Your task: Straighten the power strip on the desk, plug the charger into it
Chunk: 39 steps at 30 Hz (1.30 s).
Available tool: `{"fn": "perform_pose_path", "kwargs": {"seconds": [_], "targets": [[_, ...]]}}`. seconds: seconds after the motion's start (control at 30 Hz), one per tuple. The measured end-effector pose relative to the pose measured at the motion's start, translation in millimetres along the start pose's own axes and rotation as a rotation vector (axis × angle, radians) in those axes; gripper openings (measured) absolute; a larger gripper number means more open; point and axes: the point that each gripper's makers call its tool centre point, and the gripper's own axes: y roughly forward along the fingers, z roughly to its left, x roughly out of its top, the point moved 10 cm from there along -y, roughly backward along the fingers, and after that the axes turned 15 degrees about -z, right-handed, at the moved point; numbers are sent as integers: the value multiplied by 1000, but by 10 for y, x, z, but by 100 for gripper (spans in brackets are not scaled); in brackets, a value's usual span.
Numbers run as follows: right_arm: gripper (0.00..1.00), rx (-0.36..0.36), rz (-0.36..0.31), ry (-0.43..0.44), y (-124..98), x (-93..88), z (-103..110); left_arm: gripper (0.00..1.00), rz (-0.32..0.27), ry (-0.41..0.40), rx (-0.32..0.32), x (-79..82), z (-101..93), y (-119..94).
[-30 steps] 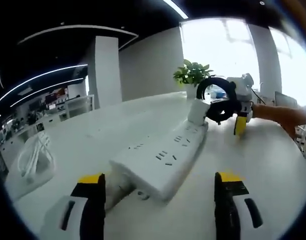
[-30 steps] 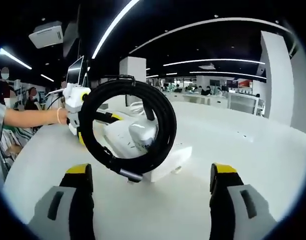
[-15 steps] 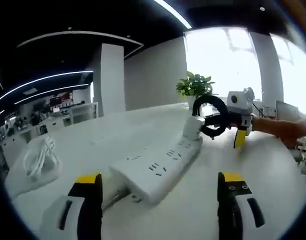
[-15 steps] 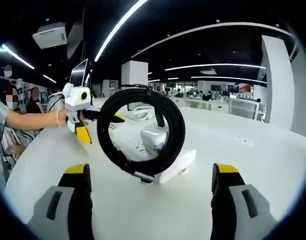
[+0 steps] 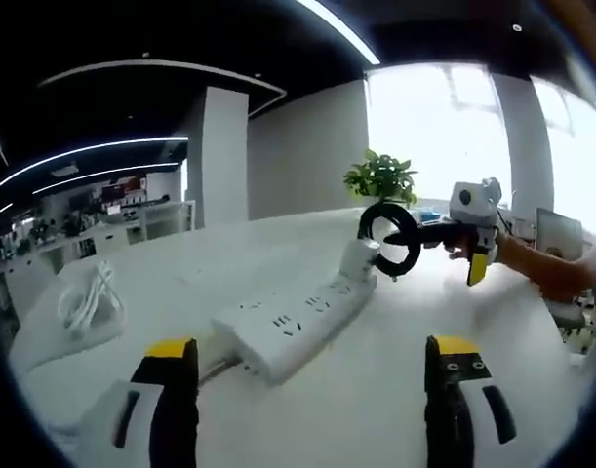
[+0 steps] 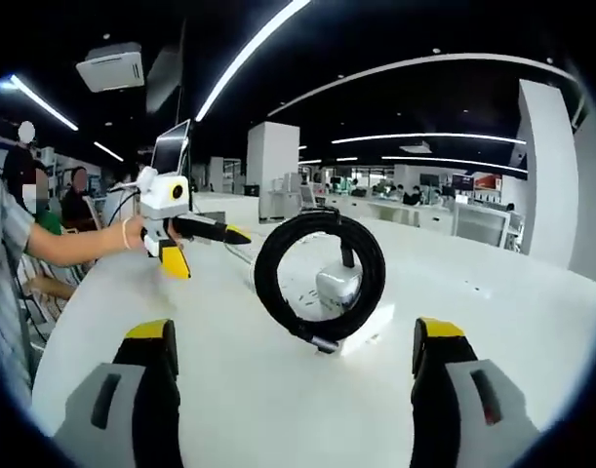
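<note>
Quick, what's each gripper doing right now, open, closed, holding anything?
Left gripper: jaws open, holding nothing.
Right gripper: jaws open, holding nothing.

Counts:
- 1 white power strip on the desk, several socket groups on its top face; exact socket count not readable.
- 1 white charger plugged in at one end of the strip.
- 1 black coiled cable, a single loop standing up by the charger.
- 1 bundle of white cable lying apart on the desk.
- 1 potted plant by the window.
- 2 handheld grippers: left gripper, right gripper, each with 2 yellow-tipped jaws spread apart, nothing between them.
- 1 monitor behind the left gripper.
- At least 2 people in the background at the left of the right gripper view.
</note>
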Motion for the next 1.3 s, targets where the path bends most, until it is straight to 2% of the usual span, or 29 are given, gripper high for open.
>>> {"fn": "perform_pose_path", "kwargs": {"seconds": [0.17,0.27,0.47,0.6,0.8,1.03,1.3], "targets": [[100,-10,-22,-19,-108,83,75,96,-53,6,12,50,-93,-135],[100,-46,-68,-17,-178,162,92,96,-73,17,22,74,-127,-195],[100,-100,-173,64,-324,304,94,95,-88,19,35,95,-201,-304],[100,-148,-204,95,-421,339,65,95,-104,17,41,118,-248,-372],[100,-184,-211,99,-552,368,101,95,-123,22,58,171,-310,-466],[100,-219,-191,97,-709,373,249,97,-150,13,78,237,-399,-580],[100,-241,-157,72,-825,365,389,98,-159,-5,99,218,-479,-677]]}}
